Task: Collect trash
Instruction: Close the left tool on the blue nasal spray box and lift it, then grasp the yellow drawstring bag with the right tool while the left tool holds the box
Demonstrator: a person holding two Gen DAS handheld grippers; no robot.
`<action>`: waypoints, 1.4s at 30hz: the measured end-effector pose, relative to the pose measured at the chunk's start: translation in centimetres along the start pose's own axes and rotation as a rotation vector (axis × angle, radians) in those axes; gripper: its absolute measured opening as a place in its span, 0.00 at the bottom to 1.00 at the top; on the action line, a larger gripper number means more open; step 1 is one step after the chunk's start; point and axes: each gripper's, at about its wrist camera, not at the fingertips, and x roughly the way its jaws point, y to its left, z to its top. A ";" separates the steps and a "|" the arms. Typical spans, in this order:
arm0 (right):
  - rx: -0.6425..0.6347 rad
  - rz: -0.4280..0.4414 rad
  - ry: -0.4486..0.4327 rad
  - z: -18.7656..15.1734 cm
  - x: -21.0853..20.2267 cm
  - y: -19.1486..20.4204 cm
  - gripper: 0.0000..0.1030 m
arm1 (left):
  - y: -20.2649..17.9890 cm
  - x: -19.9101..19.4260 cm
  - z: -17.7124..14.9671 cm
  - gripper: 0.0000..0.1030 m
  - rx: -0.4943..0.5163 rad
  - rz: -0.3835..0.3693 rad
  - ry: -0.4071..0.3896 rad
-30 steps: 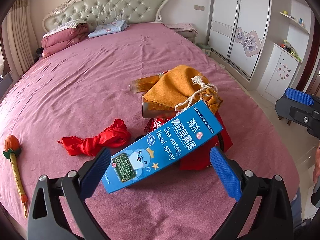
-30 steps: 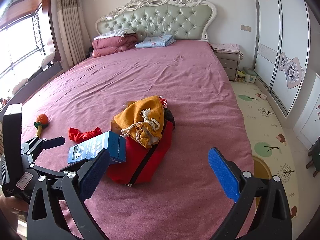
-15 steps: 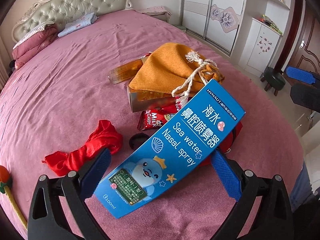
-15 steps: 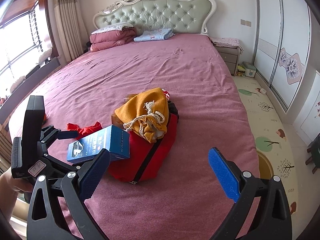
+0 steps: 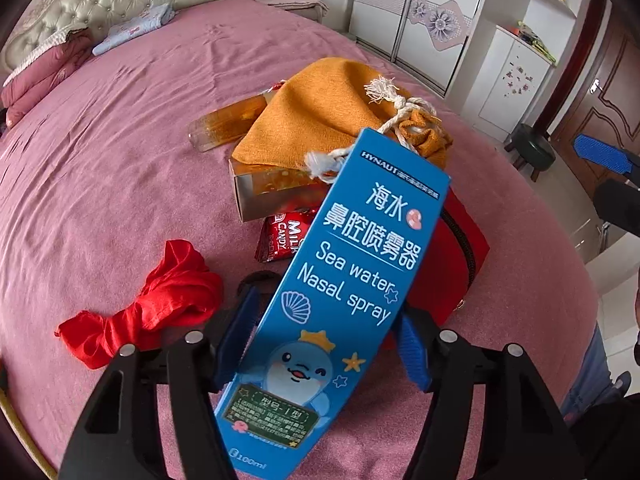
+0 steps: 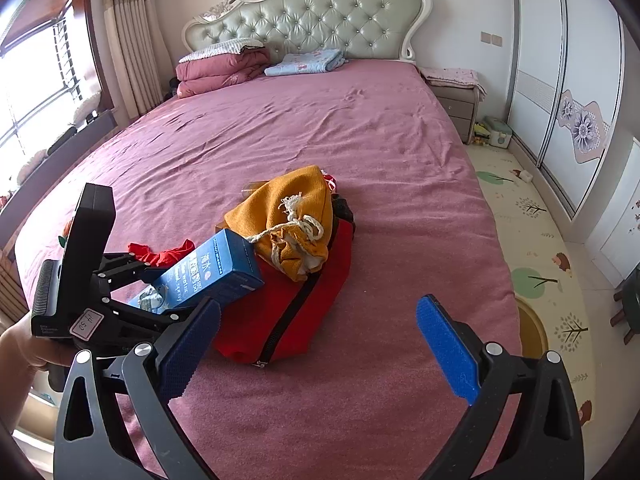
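On the pink bed [image 6: 360, 140] a red bag [image 6: 312, 304] lies under an orange pouch [image 6: 288, 216], while the left gripper [image 5: 324, 344] has its jaws clamped on the blue nasal spray box [image 5: 340, 296] above them and the right gripper [image 6: 320, 344] hangs with jaws apart.

Blue box [image 6: 216, 270] over red bag [image 6: 288, 312]

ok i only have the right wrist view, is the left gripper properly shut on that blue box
observer: yes, the left wrist view shows the left gripper with both pads pressed on the sides of the nasal spray box
operator: any trash behind the orange pouch
observer: a red milk candy wrapper lies just in front of a clear box
operator: anything else
observer: a clear bottle with orange contents pokes out from under the pouch
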 end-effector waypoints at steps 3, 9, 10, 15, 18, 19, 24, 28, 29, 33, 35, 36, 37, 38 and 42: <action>0.001 0.011 0.005 0.1 0.6 -0.1 0.92 | 0.5 -0.5 -0.2 0.53 -0.052 0.004 -0.019; -0.008 0.047 -0.001 0.9 1.8 -0.3 0.92 | 1.5 -1.7 -1.0 0.52 -0.159 -0.054 -0.063; -0.011 0.054 -0.004 1.1 2.1 -0.3 0.92 | 1.7 -2.0 -1.1 0.52 -0.177 -0.065 -0.073; -0.024 0.072 0.003 2.3 3.8 -0.3 0.92 | 2.2 -3.8 -0.9 0.52 -0.242 -0.071 -0.134; -0.026 0.085 0.013 2.9 4.9 -0.2 0.92 | 2.5 -4.8 -0.3 0.52 -0.273 -0.076 -0.174; -0.029 0.092 0.016 3.1 5.3 -0.2 0.92 | 2.6 -5.0 -0.1 0.52 -0.280 -0.068 -0.184; -0.050 0.114 0.046 3.8 7.5 0.4 0.92 | 3.3 -4.9 0.9 0.52 -0.334 -0.066 -0.198; -0.044 0.105 0.076 4.0 9.1 0.5 0.88 | 3.8 -4.5 1.0 0.52 -0.373 -0.068 -0.205; -0.037 0.099 0.084 4.1 9.5 0.4 0.85 | 3.9 -4.4 1.0 0.52 -0.380 -0.072 -0.206; -0.019 0.108 0.140 4.1 11.3 0.3 0.68 | 4.0 -4.1 1.0 0.52 -0.398 -0.073 -0.200; -0.018 0.138 0.164 3.8 11.8 0.3 0.52 | 4.0 -3.9 0.9 0.52 -0.398 -0.071 -0.195; -0.015 0.147 0.162 3.8 11.8 0.3 0.51 | 3.9 -3.9 0.9 0.52 -0.397 -0.069 -0.193; -0.018 0.145 0.154 3.8 11.6 0.4 0.49 | 3.9 -3.9 0.9 0.52 -0.398 -0.067 -0.192; -0.021 0.146 0.145 3.7 11.3 0.4 0.46 | 3.9 -4.0 0.9 0.52 -0.400 -0.067 -0.193; 0.004 0.177 0.112 3.8 9.6 -0.1 0.41 | 3.7 -4.7 1.2 0.52 -0.411 -0.074 -0.205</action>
